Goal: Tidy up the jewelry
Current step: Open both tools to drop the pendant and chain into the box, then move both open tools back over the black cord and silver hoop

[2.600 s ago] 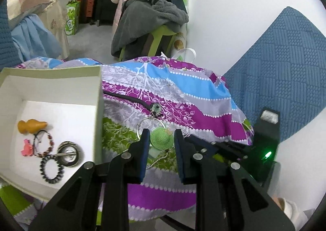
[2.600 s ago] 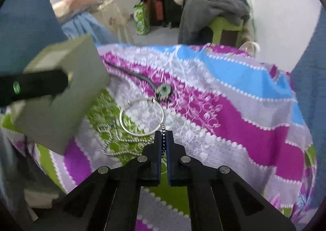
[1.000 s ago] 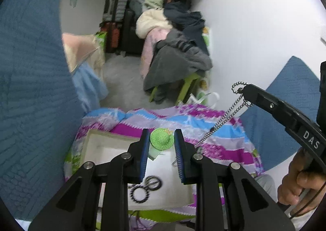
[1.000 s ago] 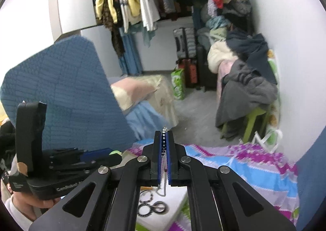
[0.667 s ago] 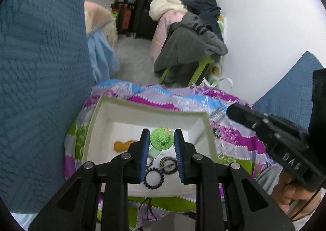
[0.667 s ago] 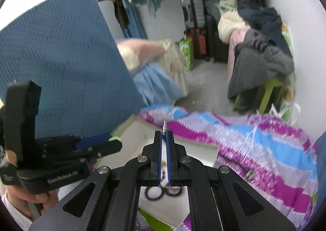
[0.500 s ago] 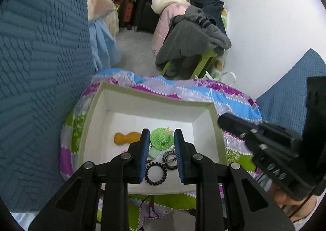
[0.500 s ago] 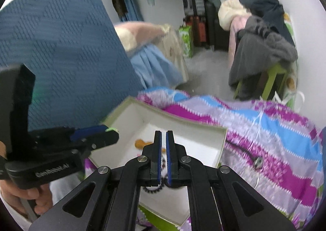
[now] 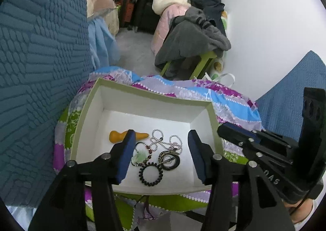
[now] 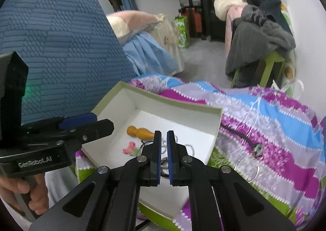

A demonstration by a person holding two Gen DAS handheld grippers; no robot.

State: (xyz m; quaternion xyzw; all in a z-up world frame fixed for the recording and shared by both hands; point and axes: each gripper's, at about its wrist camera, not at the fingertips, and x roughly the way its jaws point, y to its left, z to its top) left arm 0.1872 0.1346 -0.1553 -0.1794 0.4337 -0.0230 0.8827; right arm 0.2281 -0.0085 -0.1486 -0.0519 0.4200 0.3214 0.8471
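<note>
White card lines the box (image 9: 146,106), which sits on a patterned cloth (image 9: 228,106) in purple, blue and green. The left gripper (image 9: 161,139) hangs over the box with its jaws wide apart and nothing between them. Beneath it, on the box floor, lie an orange gourd (image 9: 118,136), a silver chain (image 9: 165,139) in loose loops, a black coil band (image 9: 150,175), a round black pendant (image 9: 169,159), a beaded bracelet (image 9: 149,152) and a pale green charm (image 9: 139,156) (partly hidden by the left finger). The right gripper (image 10: 164,139) also hovers over the box, its jaws only slightly apart and holding nothing; the chain shows through the gap, lying below. From this side the gourd (image 10: 139,132) lies toward the far wall of the box (image 10: 171,106), with a pink piece (image 10: 130,148) nearer, just beside it. Outside the box, on the cloth (image 10: 285,129) to the right, rest a silver hoop (image 10: 247,168) and a black cord (image 10: 238,134) ending in a small dark pendant (image 10: 257,148), the hoop just beside that pendant.
</note>
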